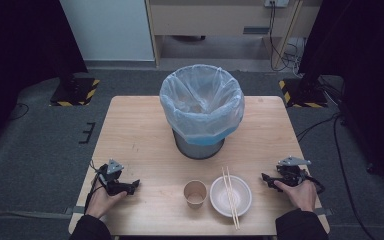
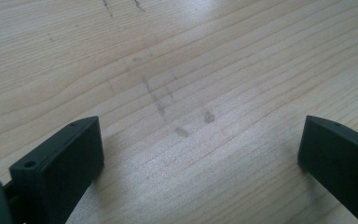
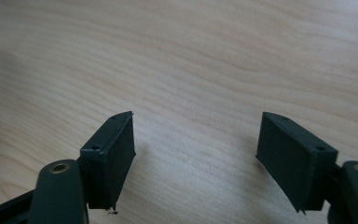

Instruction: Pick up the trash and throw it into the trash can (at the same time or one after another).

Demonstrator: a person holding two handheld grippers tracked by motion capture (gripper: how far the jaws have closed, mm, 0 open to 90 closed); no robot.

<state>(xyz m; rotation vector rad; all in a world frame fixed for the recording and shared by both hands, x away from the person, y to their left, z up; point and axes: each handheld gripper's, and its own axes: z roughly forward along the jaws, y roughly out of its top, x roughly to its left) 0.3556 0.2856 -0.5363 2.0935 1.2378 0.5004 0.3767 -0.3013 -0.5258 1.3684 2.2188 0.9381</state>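
No readable writing on cup (image 1: 195, 193).

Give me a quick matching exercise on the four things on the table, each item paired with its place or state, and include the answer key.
Things:
1. paper cup
2. white bowl
3. chopsticks
4. bin

Places or states:
A. lined with a pale blue bag, at the middle of the table
B. lying across the bowl's rim
C. upright, just left of the bowl
D. near the front edge, nearest the right gripper

Pairs: 1-C, 2-D, 3-B, 4-A
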